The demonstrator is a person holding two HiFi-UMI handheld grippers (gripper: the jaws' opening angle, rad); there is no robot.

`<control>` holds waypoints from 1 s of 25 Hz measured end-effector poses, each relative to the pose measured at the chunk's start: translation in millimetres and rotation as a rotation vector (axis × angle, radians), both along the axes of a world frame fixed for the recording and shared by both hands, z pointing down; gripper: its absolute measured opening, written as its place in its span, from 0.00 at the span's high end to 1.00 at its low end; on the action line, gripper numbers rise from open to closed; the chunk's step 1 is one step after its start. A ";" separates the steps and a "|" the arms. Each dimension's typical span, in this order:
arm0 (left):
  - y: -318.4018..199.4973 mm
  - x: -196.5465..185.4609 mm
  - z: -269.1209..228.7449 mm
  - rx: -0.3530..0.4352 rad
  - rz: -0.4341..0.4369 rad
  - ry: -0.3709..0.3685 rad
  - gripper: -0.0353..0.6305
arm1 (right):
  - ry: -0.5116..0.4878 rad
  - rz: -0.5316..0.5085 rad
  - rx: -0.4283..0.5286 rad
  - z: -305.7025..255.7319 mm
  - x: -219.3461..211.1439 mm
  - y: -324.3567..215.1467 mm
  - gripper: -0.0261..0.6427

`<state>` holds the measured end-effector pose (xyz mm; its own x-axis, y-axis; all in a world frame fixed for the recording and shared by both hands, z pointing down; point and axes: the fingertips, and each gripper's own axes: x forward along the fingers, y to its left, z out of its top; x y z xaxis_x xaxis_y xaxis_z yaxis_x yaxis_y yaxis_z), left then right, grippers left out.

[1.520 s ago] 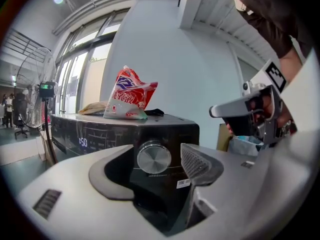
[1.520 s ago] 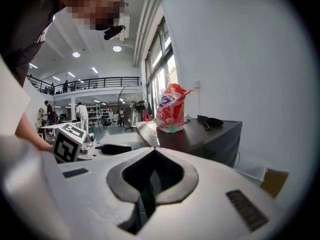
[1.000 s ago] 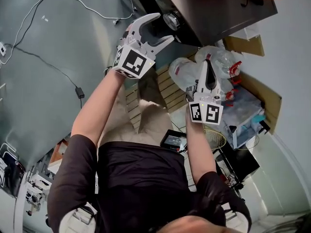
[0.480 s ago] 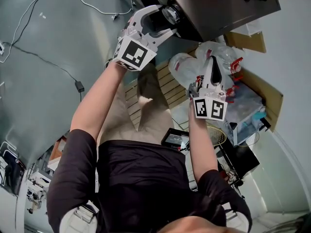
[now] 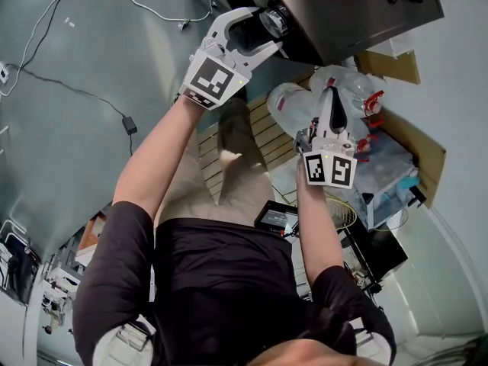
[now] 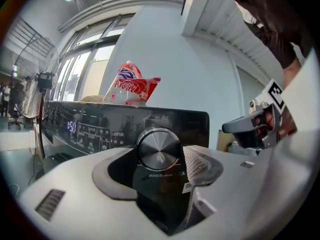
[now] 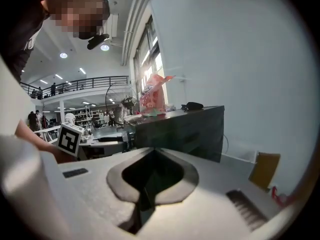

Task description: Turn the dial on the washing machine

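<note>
**Left tongs** (image 5: 264, 27): upper centre of head view. Jaws apart, having just been closing, pads not pressing. The dial (image 6: 159, 149) stands between them, with the right-hand pad just beside its rim.

**Dial:** round, brushed silver, on the dark control panel of the washing machine (image 6: 95, 126). Centre of left gripper view.

**Right tongs** (image 5: 332, 101): right of centre in head view. Jaws together, nothing between them, well apart from the dial.

**Red-and-white bag** (image 6: 131, 86): on top of the machine, above and left of the dial.
</note>
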<state>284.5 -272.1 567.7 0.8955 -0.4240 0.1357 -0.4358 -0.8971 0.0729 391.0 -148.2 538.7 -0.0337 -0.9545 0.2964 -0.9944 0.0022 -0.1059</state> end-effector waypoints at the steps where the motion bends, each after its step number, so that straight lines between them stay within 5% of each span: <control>1: -0.3 -0.4 -0.1 -0.015 -0.003 0.008 0.55 | -0.002 -0.002 -0.001 0.1 -0.6 -1.0 0.96; 9: -2.8 -1.5 0.2 -0.127 -0.018 0.075 0.55 | -0.022 -0.009 0.001 1.1 -2.8 -7.6 0.96; 17: -4.6 -6.2 0.8 -0.335 -0.065 0.204 0.55 | -0.060 -0.012 -0.006 7.3 -4.7 -11.2 0.96; 25: -4.2 -6.9 1.6 -0.406 -0.064 0.233 0.56 | -0.085 -0.033 -0.007 9.4 -12.8 -15.9 0.96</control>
<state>277.7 -276.2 569.2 0.8956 -0.4334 0.1002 -0.4193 -0.7476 0.5150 378.2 -164.0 548.2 -0.0905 -0.9504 0.2975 -0.9812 0.0339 -0.1901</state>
